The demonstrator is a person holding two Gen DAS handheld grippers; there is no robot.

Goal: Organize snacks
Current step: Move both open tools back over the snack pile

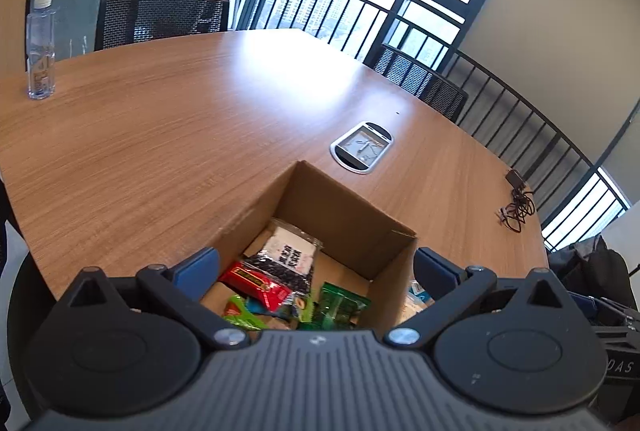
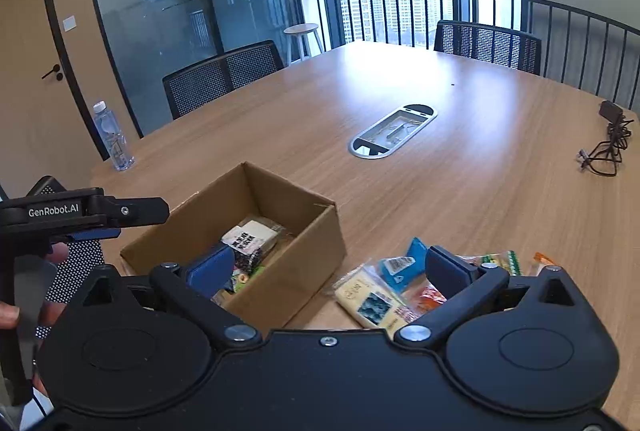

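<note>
An open cardboard box (image 1: 344, 207) stands on the wooden table and also shows in the right wrist view (image 2: 192, 231). Inside lie several snack packets: a black-and-white one (image 1: 290, 255), a red one (image 1: 256, 281) and green ones (image 1: 340, 305). My left gripper (image 1: 316, 265) is open and empty, above the box's near side. It shows from the side in the right wrist view (image 2: 96, 229). My right gripper (image 2: 330, 267) is open and empty, above the box's right wall. Loose packets lie right of the box: a yellow one (image 2: 370, 301), a blue one (image 2: 400, 267) and an orange one (image 2: 428, 297).
A water bottle (image 2: 113, 137) stands near the table's left edge. A metal cable hatch (image 2: 392, 130) is set in the table's middle. A black adapter with a coiled cable (image 2: 608, 141) lies at the right. Mesh chairs (image 2: 220, 75) surround the table.
</note>
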